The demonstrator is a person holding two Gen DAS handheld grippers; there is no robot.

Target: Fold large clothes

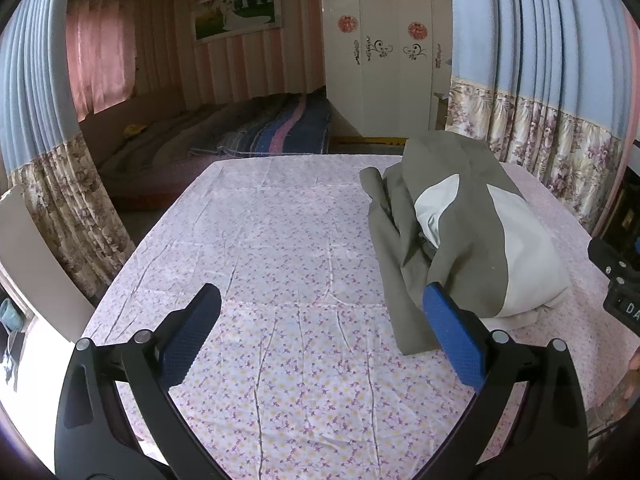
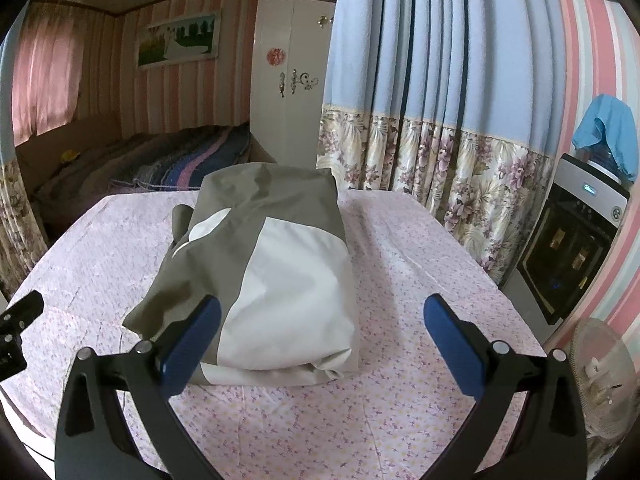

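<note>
Above the near part of the table (image 1: 280, 360), the left tongs (image 1: 320, 336) hang with their blue pads spread wide apart and nothing between them, pointing forward over bare flowered cloth. The right tongs (image 2: 322, 336) are likewise wide apart and empty, aimed at the near end of the jacket (image 2: 272, 280).

The olive-and-white jacket lies bundled into a thick packet on the table's right half, clear of both tongs. From the left wrist view its loose olive flap (image 1: 394, 280) shows, trailing toward the table's middle; the right finger pad (image 1: 454, 340) overlaps it in the picture, though I cannot tell if they touch. The right wrist view shows the white panel and folded near edge instead.

Left of the jacket the cloth is open to the far and left edges. A flowered curtain (image 2: 440, 160) hangs close behind the table's right side, and a bed (image 1: 240, 132) lies beyond the far edge.
</note>
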